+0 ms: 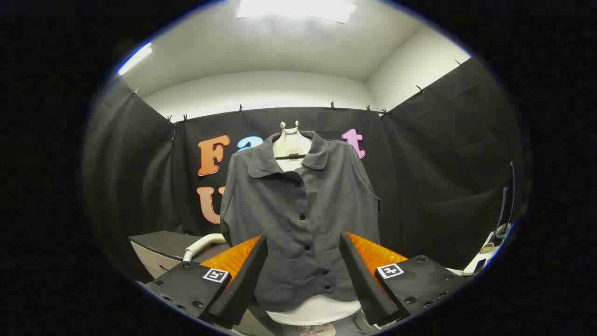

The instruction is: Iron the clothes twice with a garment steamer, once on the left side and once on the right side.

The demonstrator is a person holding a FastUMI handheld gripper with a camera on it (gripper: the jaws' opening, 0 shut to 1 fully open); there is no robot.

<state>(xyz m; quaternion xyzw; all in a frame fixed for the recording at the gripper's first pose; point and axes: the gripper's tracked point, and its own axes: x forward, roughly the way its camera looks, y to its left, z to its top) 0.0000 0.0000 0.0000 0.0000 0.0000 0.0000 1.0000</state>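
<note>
Shirt [301, 219]: dark grey, matte woven cloth, short-sleeved, rounded flat collar, a row of small dark round buttons down the front placket; hangs upright facing the gripper, soft vertical folds near the hem.
Hanger [290, 142]: pale, smooth, moulded plastic form with two small prongs at its top; sits inside the shirt's collar opening.
White form [315, 311]: smooth, rounded white surface showing just below the shirt's hem.
Gripper [303, 273]: jaws spread wide, holding nothing; the two wedge-shaped fingers [245, 280] have a foam-like matte face and stand in front of the shirt's lower half, one to each side of the button row, apart from the cloth as far as can be told.
Finger mounts [193, 284]: flat plates with round screw heads and a small square printed marker on each; ridged panels behind them.
Hose [203, 243]: pale, smooth curved tube beside the shirt's hem, on the left-finger side, lying by a dark flat-topped cabinet [161, 247].
Steamer head: cannot tell where it is.
</note>
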